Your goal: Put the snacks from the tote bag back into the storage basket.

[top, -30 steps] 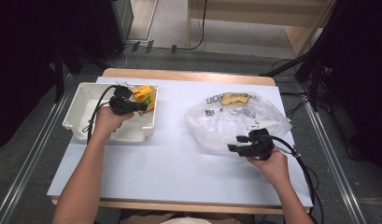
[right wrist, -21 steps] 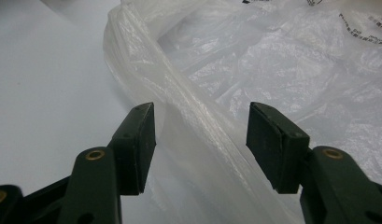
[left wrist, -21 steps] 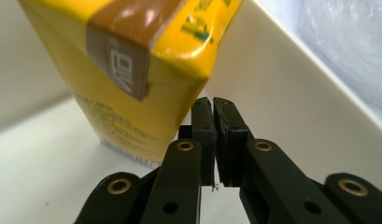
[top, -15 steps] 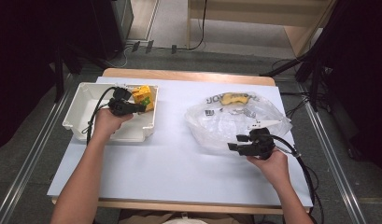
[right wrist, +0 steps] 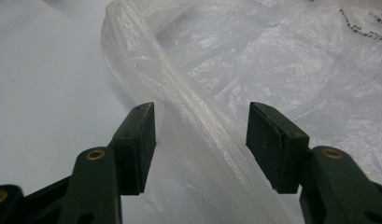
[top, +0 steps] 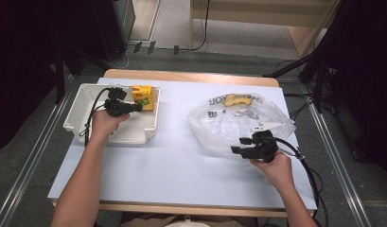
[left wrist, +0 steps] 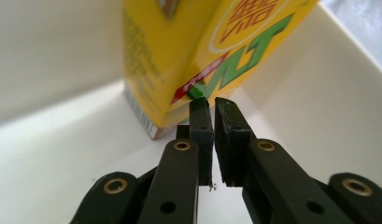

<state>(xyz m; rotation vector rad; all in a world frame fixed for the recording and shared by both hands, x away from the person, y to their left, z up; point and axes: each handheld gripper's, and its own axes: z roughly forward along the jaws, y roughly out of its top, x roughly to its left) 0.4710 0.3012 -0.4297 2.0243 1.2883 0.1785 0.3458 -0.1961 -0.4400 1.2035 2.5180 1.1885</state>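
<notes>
A yellow drink carton (top: pixel 145 94) stands at the far right end of the white tray (top: pixel 77 118). My left gripper (top: pixel 143 105) points at the carton's lower part. In the left gripper view its jaws (left wrist: pixel 211 100) have just been opening by a hair. They are all but shut, with a thin slit between them and nothing in it, just short of the carton (left wrist: pixel 202 46). My right gripper (top: pixel 233 150) is open at the near edge of the clear plastic bag (top: pixel 229 123). The bag's rolled rim (right wrist: pixel 146 60) runs between its pads (right wrist: pixel 137 140) without being pinched.
The tray's white walls (left wrist: pixel 48 56) close in on the left gripper from both sides. A yellow item (top: pixel 237 99) lies at the bag's far side. Bare white tabletop (top: pixel 172 165) spreads between the tray and the bag. Cables trail from both grippers.
</notes>
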